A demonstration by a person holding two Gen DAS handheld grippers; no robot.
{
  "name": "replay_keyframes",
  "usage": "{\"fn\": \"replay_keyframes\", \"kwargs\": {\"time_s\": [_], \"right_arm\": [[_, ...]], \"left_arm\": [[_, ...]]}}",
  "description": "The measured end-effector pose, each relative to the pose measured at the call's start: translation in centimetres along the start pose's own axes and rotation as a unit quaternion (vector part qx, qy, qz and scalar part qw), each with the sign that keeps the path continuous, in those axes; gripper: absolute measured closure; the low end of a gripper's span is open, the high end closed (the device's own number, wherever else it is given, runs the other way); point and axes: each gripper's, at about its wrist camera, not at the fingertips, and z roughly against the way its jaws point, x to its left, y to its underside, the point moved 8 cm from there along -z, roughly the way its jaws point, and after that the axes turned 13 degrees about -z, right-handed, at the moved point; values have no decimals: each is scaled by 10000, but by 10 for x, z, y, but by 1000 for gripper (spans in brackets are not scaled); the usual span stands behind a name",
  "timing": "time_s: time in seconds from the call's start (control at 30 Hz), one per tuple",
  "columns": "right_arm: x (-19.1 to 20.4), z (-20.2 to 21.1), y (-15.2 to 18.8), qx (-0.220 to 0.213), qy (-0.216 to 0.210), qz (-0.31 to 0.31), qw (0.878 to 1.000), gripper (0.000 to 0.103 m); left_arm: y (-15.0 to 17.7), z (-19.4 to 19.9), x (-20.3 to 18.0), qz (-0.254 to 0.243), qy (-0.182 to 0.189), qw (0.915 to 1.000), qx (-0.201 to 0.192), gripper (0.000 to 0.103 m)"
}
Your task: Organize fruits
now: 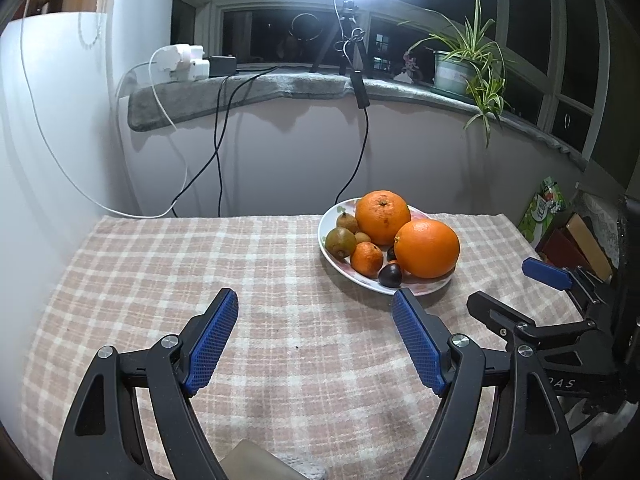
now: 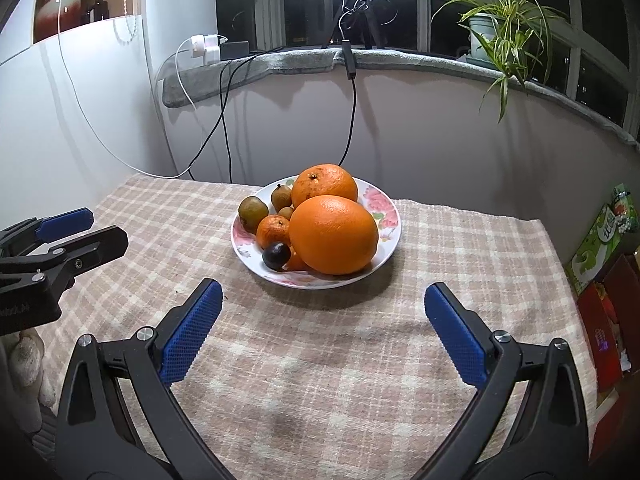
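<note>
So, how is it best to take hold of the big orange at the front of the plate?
Grip the front orange across its widest middle, coming from the near side with the right gripper. Its sides look free there; small fruits crowd only its left.

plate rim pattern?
White plate with pink flower print on the rim; clearest in the right wrist view.

1. White letters "DAS" stand on the black right gripper (image 1: 516, 292), at the right edge of the left wrist view
2. The green box (image 2: 604, 240), right edge, has writing too blurry to read
</note>
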Motion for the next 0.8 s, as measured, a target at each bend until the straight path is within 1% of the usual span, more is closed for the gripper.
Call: {"fn": "replay_keyframes", "kwargs": {"time_s": [0.43,0.8], "right_arm": [[5,6,1,-33,-17,38,10000,0],[-3,-1,1,31,30,-69,10000,0]], "left_arm": [[-1,8,-1,-34,-25,10000,-62,23],[-1,0,-2,-68,8,10000,-14,23]]}}
